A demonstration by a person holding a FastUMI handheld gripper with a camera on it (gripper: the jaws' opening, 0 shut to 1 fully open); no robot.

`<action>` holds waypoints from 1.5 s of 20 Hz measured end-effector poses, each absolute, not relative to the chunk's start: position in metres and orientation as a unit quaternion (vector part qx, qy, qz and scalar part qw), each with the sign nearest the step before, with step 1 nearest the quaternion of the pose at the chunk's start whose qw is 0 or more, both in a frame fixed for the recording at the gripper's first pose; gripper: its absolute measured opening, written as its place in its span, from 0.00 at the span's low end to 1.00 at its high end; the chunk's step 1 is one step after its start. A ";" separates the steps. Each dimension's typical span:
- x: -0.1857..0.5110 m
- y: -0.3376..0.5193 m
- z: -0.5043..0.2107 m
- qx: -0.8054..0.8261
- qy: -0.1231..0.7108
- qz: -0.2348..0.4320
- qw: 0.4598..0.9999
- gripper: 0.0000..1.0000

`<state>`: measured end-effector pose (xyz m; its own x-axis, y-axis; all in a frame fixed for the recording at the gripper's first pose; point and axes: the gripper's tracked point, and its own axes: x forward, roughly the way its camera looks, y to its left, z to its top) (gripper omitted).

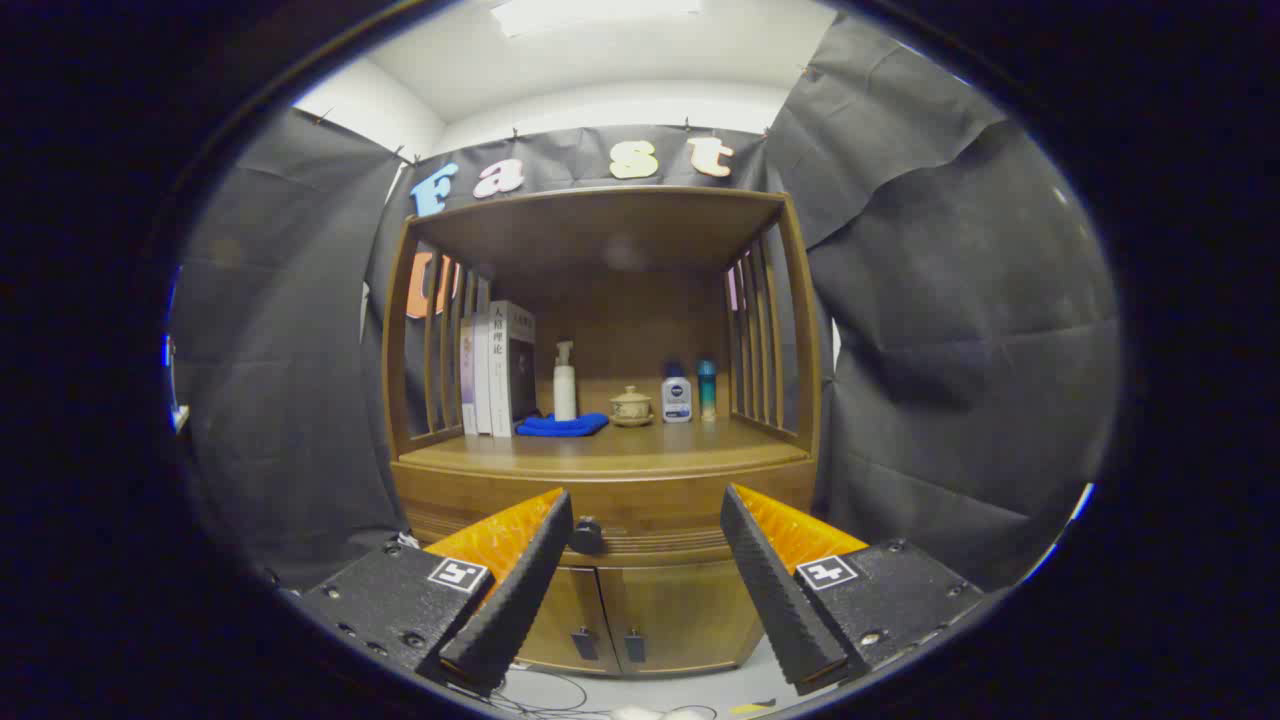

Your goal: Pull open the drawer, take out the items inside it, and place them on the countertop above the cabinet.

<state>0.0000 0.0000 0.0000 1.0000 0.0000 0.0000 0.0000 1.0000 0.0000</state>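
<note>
Claw (647, 505) level, 2 fingers (520, 585) spread wide, empty.

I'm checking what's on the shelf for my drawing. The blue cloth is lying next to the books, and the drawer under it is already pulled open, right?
Not quite. The blue cloth does lie next to the books, but the drawer is shut, flush with the cabinet front, as the gripper view shows. The gripper is open, its fingers either side of the drawer knob, not touching it.

Closed wooden drawer (640, 515), dark knob (587, 536)
</note>
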 end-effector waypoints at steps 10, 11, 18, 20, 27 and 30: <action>0.004 0.027 -0.020 -0.014 0.006 0.023 1.000 0.97; -0.001 0.027 -0.021 -0.015 0.005 0.025 1.000 0.97; -0.002 0.027 -0.019 -0.018 -0.006 0.018 1.000 0.97; 0.003 0.026 -0.026 -0.015 0.002 0.017 1.000 0.97; 0.021 0.031 -0.065 -0.030 0.013 0.021 0.999 0.97; 0.039 0.037 -0.080 -0.044 0.014 0.014 0.999 0.97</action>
<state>0.0388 0.0372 -0.0804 0.9992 0.0273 -0.0291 -0.0298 0.9957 -0.0873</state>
